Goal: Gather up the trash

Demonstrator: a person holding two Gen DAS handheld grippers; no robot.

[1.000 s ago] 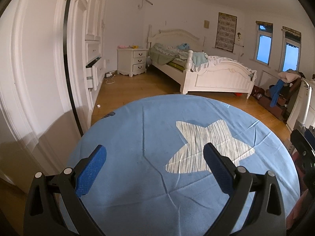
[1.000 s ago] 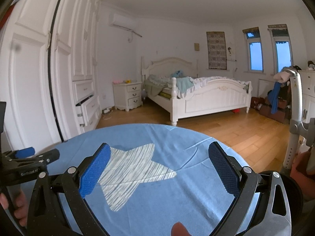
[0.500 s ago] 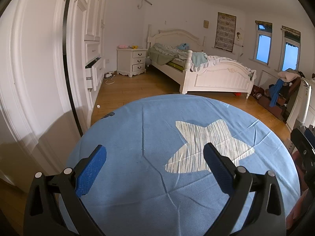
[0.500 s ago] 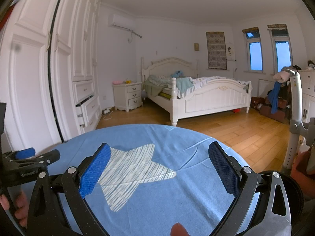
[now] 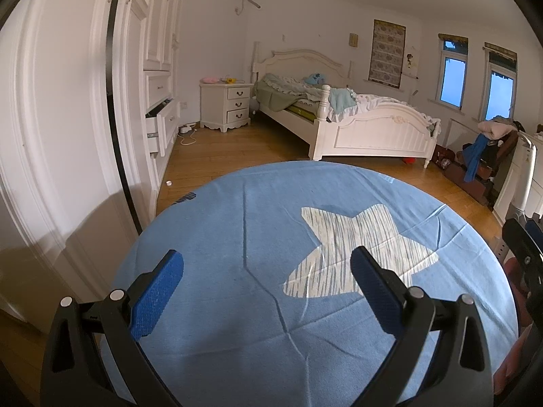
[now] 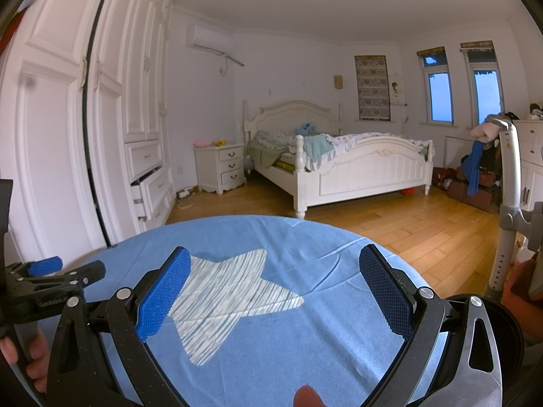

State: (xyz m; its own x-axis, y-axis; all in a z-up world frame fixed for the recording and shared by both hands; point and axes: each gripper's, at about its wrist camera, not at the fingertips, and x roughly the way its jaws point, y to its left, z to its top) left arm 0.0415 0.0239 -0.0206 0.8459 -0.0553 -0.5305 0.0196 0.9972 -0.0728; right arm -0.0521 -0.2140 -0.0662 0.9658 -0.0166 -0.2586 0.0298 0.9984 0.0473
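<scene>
My left gripper (image 5: 266,271) is open and empty above a round blue cloth-covered table (image 5: 237,210) with a pale striped star (image 5: 356,247). My right gripper (image 6: 275,271) is open and empty above the same table (image 6: 305,339), and the star (image 6: 230,288) lies between its fingers. The left gripper shows at the left edge of the right wrist view (image 6: 51,271). I see no trash on the cloth. A small white object (image 5: 168,182) lies on the wooden floor near the wardrobe. A dark round container (image 6: 509,332) sits at the table's right edge.
A white wardrobe (image 5: 85,118) with an open drawer (image 5: 152,125) stands at the left. A nightstand (image 5: 225,105) and a white bed (image 5: 339,118) are at the back. A chair with clothes (image 5: 482,156) and a grey pole stand (image 6: 509,186) are on the right.
</scene>
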